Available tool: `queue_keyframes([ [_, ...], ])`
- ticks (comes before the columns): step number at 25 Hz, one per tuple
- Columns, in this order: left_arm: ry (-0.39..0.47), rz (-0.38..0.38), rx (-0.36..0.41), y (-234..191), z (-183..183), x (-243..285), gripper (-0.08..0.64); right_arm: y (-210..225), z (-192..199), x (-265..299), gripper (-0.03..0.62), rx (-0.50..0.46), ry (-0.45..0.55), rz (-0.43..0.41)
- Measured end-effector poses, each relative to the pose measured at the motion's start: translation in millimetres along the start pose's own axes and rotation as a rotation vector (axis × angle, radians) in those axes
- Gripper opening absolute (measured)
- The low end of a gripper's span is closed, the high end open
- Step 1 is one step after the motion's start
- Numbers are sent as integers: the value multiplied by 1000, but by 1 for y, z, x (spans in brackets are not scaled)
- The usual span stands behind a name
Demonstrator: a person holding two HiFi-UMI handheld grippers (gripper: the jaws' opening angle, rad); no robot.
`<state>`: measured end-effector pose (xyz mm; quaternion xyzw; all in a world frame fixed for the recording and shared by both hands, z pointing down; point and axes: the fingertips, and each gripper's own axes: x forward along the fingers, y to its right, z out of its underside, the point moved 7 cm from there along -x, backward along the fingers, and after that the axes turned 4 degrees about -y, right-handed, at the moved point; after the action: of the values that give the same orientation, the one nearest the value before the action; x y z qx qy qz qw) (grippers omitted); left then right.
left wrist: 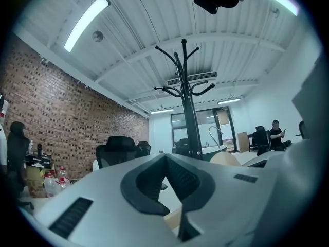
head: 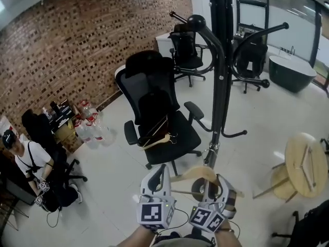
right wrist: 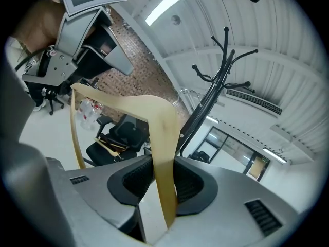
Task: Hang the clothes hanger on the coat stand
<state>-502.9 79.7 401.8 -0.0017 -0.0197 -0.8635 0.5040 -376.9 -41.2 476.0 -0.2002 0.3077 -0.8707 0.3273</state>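
Note:
The black coat stand (head: 222, 86) rises just beyond my two grippers, its curved hooks spreading at the top of the head view. It also shows in the left gripper view (left wrist: 189, 117) and the right gripper view (right wrist: 205, 112). A pale wooden hanger (head: 198, 174) lies between the grippers near the pole. My right gripper (head: 218, 183) is shut on one arm of the hanger (right wrist: 154, 112), which passes between its pads (right wrist: 163, 163). My left gripper (head: 158, 178) sits beside the hanger's other end. Its jaws meet at the tips (left wrist: 165, 158) with nothing seen between them.
A black office chair (head: 159, 86) left of the stand carries more wooden hangers (head: 157, 135) on its seat. A round wooden table (head: 306, 163) stands at the right. Bottles (head: 92, 130) and a seated person (head: 31, 161) are along the brick wall. More chairs (head: 185, 50) stand behind.

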Motion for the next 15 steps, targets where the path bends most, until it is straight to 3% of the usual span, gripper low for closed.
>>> queue_keyframes([
  [7, 32, 104, 29, -14, -1, 27, 17, -16, -5, 16, 110, 11, -66, 40],
  [15, 32, 320, 27, -114, 20, 64, 17, -96, -43, 57, 110, 52, -266, 195],
])
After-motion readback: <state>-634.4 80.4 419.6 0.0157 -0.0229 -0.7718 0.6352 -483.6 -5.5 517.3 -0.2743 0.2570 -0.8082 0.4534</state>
